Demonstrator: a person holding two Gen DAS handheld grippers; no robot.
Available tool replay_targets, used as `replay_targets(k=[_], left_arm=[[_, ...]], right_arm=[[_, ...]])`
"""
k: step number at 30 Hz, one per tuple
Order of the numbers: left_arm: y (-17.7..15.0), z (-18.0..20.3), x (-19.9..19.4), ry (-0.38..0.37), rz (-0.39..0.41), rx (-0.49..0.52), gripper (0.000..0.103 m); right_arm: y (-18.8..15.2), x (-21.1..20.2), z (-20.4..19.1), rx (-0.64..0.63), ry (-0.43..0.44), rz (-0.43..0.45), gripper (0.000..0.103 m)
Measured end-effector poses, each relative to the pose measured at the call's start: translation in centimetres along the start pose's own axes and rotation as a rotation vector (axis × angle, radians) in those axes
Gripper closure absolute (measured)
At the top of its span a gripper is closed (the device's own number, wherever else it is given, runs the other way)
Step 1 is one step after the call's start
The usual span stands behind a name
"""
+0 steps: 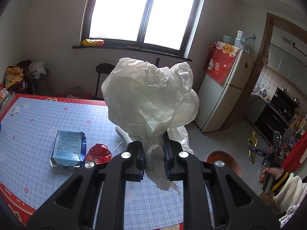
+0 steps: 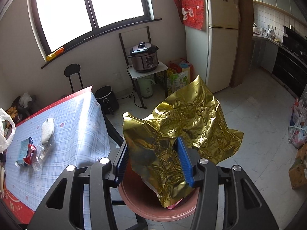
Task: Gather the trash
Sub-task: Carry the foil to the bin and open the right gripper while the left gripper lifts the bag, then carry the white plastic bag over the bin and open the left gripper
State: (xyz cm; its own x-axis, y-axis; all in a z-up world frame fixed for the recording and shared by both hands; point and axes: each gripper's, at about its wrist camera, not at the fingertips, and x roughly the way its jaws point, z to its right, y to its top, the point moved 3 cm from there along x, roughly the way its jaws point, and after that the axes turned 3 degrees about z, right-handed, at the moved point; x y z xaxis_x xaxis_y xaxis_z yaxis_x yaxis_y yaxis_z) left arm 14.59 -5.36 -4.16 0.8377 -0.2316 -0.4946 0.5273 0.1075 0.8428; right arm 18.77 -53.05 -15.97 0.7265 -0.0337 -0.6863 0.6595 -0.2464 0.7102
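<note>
Trash is in both claws. Crumpled gold foil wrapper (image 2: 178, 132) sits between the blue pads (image 2: 185, 163) of the right gripper (image 2: 153, 163), hanging above the round reddish-brown bin (image 2: 138, 201) on the tiled floor beside the table; the jaws stand fairly wide, and whether the pads are pressing on the foil cannot be told. A bit of red packaging shows under the foil inside the bin.

In the left wrist view, the left gripper (image 1: 153, 157) is clamped tight on the neck of a crumpled white plastic bag (image 1: 151, 95), which billows up above the jaws over the table's edge. The bin (image 1: 226, 159) lies below and to the right there, with the person's right hand (image 1: 268, 172) in a cream sleeve beyond it.

On the table (image 1: 38, 115), covered with a blue checked cloth, lie a light blue carton (image 1: 68, 149) and, just beside it, a red foil wrapper (image 1: 98, 153). A grey sock (image 1: 122, 134) lies farther back.
</note>
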Motion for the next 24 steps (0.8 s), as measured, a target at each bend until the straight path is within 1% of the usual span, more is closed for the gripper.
replay_targets(k=[2,4,5,11,13,16,19,24], left_arm=[[0.0,0.2,-0.1,0.004,-0.001,0.002,0.084],[0.2,0.2,0.0,0.005,-0.003,0.005,0.084],[0.3,0.1,0.1,0.003,-0.004,0.007,0.084],[1.0,0.3,0.6,-0.028,-0.01,0.033,0.084],[1.2,0.5,0.8,-0.044,-0.011,0.046,0.084],[1.4,1.1,1.3,-0.078,-0.018,0.063,0.084],[1.5,2.1,1.9,-0.121,-0.026,0.086,0.084],[1.5,4.9,3.2,-0.212,-0.039,0.138,0.084]], right_arm=[[0.2,0.2,0.0,0.003,0.002,0.003,0.05],[0.2,0.1,0.0,0.005,0.0,0.009,0.041],[0.2,0.0,0.0,0.007,0.001,0.013,0.04],[0.9,-1.4,0.0,0.029,-0.018,0.057,0.025],[1.0,-2.4,0.1,0.043,-0.035,0.08,0.014],[1.0,-4.1,0.3,0.062,-0.06,0.111,0.005],[0.8,-5.9,0.4,0.078,-0.081,0.128,0.005],[-0.3,-9.0,1.0,0.087,-0.13,0.16,0.005]])
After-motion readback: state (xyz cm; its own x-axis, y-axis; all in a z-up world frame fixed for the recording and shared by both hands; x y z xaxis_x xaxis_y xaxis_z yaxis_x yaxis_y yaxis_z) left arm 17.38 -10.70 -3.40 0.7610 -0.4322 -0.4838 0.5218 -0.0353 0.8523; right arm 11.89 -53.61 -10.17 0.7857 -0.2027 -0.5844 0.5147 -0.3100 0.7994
